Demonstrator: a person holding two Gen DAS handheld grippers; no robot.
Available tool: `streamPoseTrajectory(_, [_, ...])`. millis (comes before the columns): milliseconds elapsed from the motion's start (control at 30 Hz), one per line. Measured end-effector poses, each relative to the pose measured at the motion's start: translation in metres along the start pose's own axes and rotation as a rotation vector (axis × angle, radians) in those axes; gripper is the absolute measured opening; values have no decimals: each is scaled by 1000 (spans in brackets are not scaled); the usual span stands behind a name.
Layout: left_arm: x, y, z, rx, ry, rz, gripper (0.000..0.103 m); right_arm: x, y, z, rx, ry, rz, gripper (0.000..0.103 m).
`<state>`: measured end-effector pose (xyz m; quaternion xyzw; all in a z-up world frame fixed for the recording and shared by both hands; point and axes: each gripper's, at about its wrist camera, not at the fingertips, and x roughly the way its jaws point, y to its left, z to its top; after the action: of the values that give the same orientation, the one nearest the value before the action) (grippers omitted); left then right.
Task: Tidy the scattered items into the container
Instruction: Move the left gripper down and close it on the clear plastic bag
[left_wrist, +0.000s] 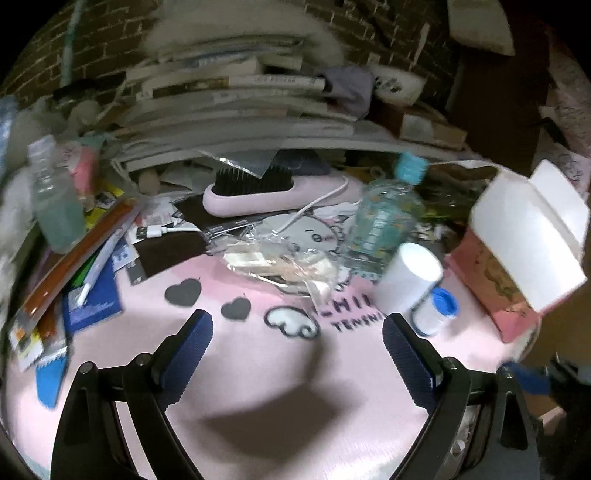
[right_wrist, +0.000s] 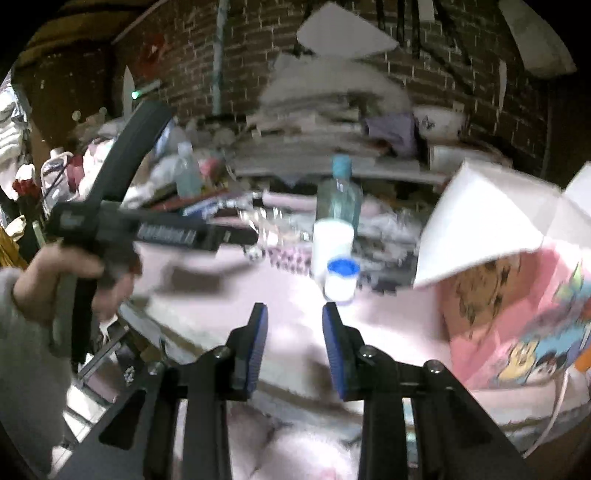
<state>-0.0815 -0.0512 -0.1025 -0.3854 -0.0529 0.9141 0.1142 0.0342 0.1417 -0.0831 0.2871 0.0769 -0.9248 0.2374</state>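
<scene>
Grippers: left gripper (left_wrist: 297, 334) wide open, empty | right gripper (right_wrist: 294, 321) part-open, empty | blue-capped white jar (right_wrist: 341, 278) just ahead | pink box (right_wrist: 517, 295) at mat's right edge

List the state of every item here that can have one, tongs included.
left tongs: open, empty
right tongs: open, empty
pink box: open, flaps up
blue-capped jar: capped, lying on its side
white cylinder: tilted
clear bottle: capped, upright
spray bottle: upright
USB cable: unplugged
</scene>
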Motion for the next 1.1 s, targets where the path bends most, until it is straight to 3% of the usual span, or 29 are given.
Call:
streamPoseTrajectory(400, [54, -4, 40, 23, 104, 72, 90, 7, -15, -4, 54, 39, 22, 27])
streamPoseTrajectory(467, [56, -7, 40, 31, 115, 70, 68, 9, -19, -4, 68, 46, 25, 27])
streamPoseTrajectory(500, [57, -8, 38, 34, 124, 66, 62, 9, -19, -4, 72, 47, 24, 27])
streamPoseTrajectory(600, [56, -12, 34, 61, 119, 95, 57, 8, -21, -4, 82, 46, 19, 28])
streamPoseTrajectory(667, [54, -14, 33, 60, 117, 91, 45, 9, -23, -4, 89, 47, 22, 28])
streamPoseTrajectory(767, [51, -12, 32, 36, 123, 60, 35, 9, -21, -5, 89, 51, 19, 28])
streamPoseTrajectory(967, [37, -9, 30, 18, 105, 39, 24, 12, -19, -5, 81, 50, 7, 28])
streamPoseTrajectory(1033, [29, -9, 30, 14, 100, 39, 9, 12, -19, -5, 83, 49, 7, 28])
streamPoseTrajectory(1100, [19, -9, 32, 5, 88, 31, 9, 13, -19, -5, 82, 50, 5, 28])
